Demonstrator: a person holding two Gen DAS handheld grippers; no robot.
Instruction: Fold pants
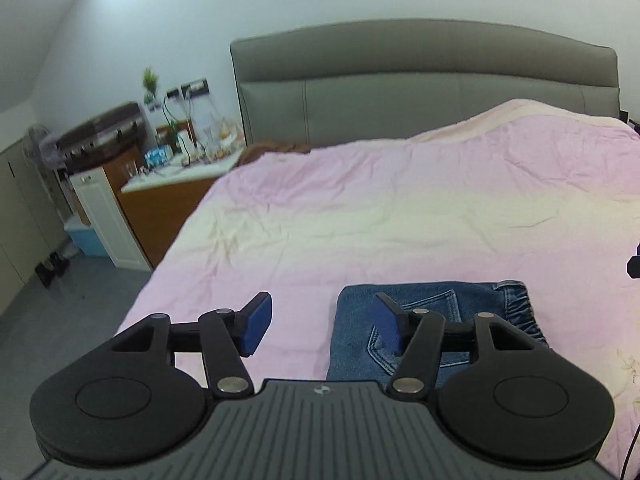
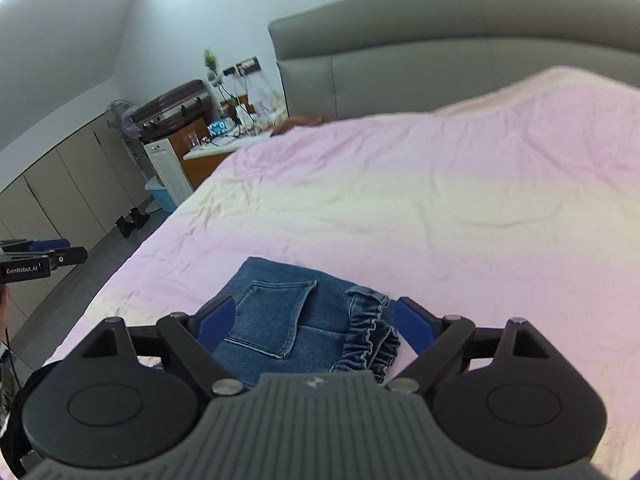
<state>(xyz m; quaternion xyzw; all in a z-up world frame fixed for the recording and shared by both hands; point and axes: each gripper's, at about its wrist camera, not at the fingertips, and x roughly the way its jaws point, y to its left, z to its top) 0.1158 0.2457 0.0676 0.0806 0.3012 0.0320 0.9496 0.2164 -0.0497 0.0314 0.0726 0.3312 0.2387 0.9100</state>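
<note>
Hovering wide open, empty: left gripper point(image 1: 322, 326), right gripper point(image 2: 316, 322), above folded blue denim pants point(image 2: 280, 316). Lying flat on pink bedsheet point(image 1: 360, 208). Beyond, grey padded headboard point(image 1: 424, 80), cluttered wooden nightstand point(image 1: 168, 200).

Pink bedspread point(image 1: 360, 208), grey headboard point(image 1: 420, 80), cluttered nightstand point(image 1: 172, 184), suitcase point(image 2: 172, 106).

Walls: white, bright glare top left
Bed point(image 1: 400, 200): pink cover — grey headboard point(image 1: 424, 80)
Floor point(image 1: 60, 312): grey
Side: wooden cabinet point(image 1: 160, 216) — cluttered top
</note>
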